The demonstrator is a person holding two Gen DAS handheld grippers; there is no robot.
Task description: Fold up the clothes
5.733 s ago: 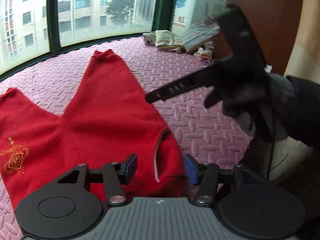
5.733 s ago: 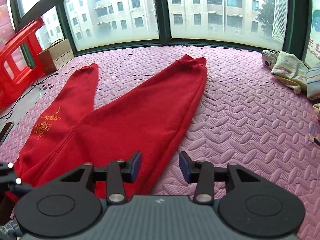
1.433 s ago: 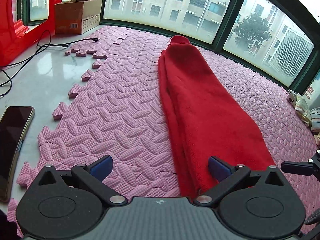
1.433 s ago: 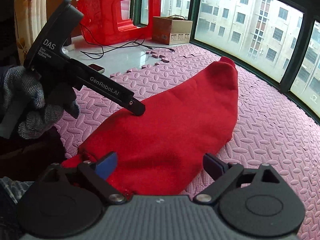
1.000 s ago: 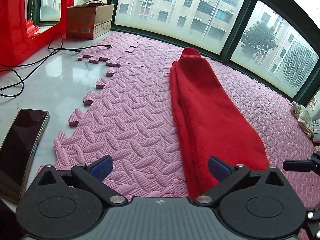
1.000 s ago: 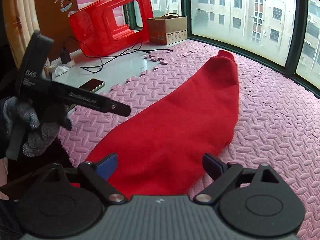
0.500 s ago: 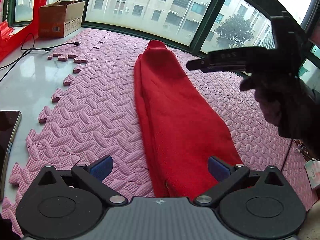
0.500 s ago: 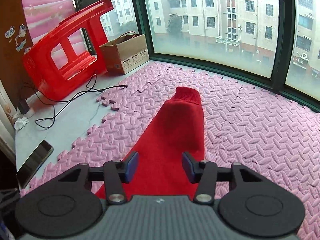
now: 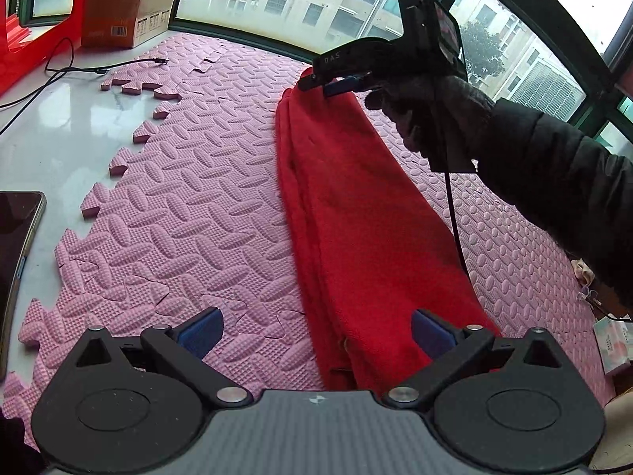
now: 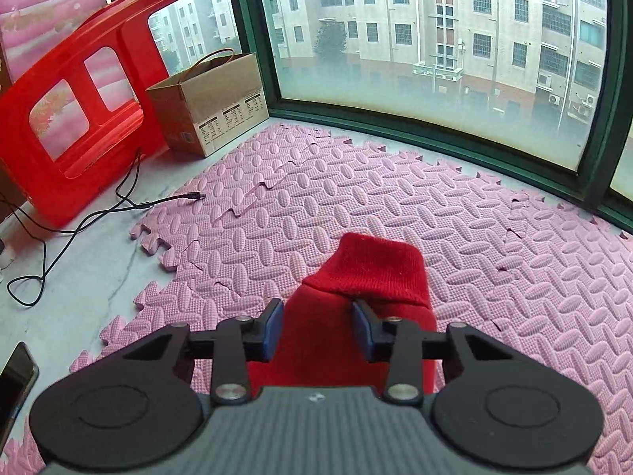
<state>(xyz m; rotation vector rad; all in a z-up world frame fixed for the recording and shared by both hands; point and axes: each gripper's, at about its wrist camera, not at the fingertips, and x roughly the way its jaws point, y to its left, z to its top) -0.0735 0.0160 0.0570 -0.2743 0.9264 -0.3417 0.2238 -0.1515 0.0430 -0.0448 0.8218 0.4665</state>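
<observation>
Pink embossed foam mat covers a marble window ledge; fleecy red trousers lie folded lengthwise. Left gripper gapes wide; right gripper half-parted over the ribbed cuff.

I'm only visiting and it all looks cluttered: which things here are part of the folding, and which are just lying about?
Part of the job:
red trousers
left tongs
right tongs
pink foam mat

Lying about:
cardboard box
red plastic stool
black cable
phone
</observation>
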